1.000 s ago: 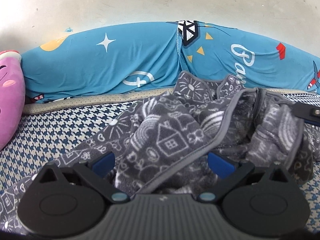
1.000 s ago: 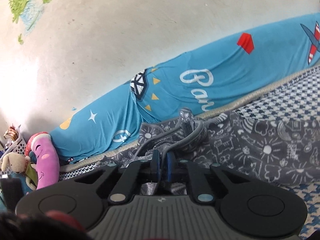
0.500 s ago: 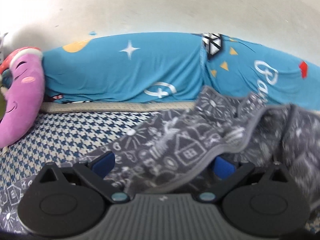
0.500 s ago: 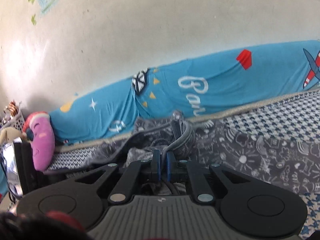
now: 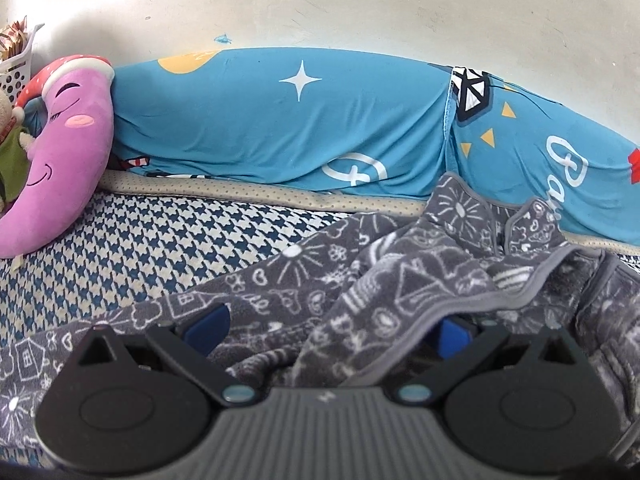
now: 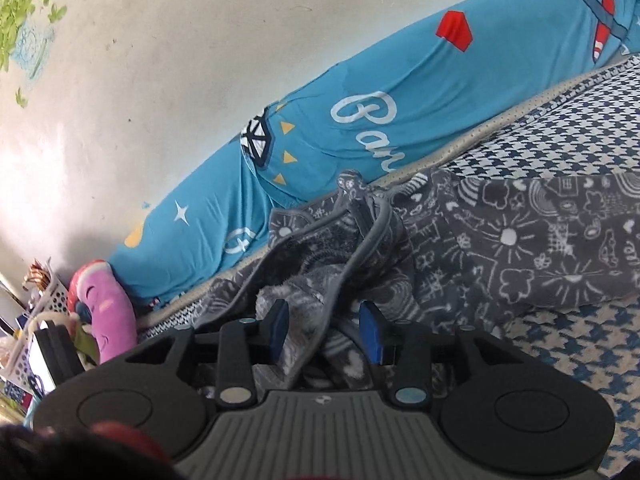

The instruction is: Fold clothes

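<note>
A grey fleece garment (image 5: 400, 280) printed with white doodles lies crumpled on the houndstooth bed cover (image 5: 160, 248). My left gripper (image 5: 330, 328) is open wide, and a fold with grey trim drapes loosely between its blue pads (image 5: 206, 326) without being pinched. In the right wrist view the same garment (image 6: 520, 248) spreads to the right, its bunched collar and trim straight ahead. The jaws of my right gripper (image 6: 323, 330) are opening; fabric still sits between the blue pads (image 6: 370, 334), which stand off it.
A long blue bolster (image 5: 280, 128) with stars and lettering runs along the white wall behind the garment. A purple moon plush (image 5: 68, 152) and a white basket (image 5: 18, 68) sit at the far left. Bare houndstooth cover (image 6: 580, 360) lies to the right.
My right gripper was shut on the garment's trim and has now parted its pads. The left view has swung leftward, bringing the purple plush further in; its jaws stay wide.
</note>
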Tool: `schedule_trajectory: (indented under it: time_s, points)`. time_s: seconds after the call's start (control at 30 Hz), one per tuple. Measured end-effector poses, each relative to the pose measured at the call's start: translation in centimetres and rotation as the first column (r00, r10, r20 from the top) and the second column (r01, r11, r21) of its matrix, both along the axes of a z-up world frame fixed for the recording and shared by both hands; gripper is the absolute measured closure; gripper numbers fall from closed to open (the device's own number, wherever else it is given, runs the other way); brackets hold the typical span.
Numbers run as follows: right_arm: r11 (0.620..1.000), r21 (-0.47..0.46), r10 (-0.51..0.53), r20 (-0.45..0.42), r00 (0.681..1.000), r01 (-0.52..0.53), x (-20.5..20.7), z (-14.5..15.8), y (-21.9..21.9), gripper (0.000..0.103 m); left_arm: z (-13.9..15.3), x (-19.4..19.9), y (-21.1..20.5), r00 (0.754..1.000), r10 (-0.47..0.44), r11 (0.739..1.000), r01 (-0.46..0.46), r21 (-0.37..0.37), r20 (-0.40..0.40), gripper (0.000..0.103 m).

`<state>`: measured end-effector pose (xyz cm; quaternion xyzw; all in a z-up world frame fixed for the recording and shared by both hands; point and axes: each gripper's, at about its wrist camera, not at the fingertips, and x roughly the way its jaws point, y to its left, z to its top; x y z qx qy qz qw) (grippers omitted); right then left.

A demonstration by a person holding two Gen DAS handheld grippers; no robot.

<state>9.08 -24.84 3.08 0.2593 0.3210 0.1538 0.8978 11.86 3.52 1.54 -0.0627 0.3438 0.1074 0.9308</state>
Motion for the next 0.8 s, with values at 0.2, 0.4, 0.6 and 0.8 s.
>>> schedule_trajectory:
  time_s: [0.2, 0.4, 0.6, 0.8]
  points:
    - [0.999, -0.044, -0.023, 0.036, 0.999, 0.024, 0.8, -0.2, 2.0, 0.064, -0.1, 0.3, -0.7, 1.000, -0.013, 1.000, 0.013, 0.001, 0.003, 0.000]
    - [0.992, -0.117, -0.037, 0.062, 0.997, 0.044, 1.2, -0.5, 4.2, 0.076, -0.4, 0.7, -1.7, 0.999, -0.033, 0.999, 0.034, 0.011, -0.003, 0.000]
    - [0.980, -0.197, 0.000, 0.107, 0.994, 0.021, 0.7, -0.3, 5.5, 0.095, -0.4, 0.6, -2.1, 0.999, -0.037, 0.998, 0.037, 0.041, 0.007, 0.000]
    - [0.977, -0.213, 0.005, 0.149, 0.989, 0.027, -0.2, 0.5, 4.9, 0.096, 0.2, 0.1, -1.6, 0.998, 0.008, 0.998, -0.012, 0.068, 0.057, 0.010]
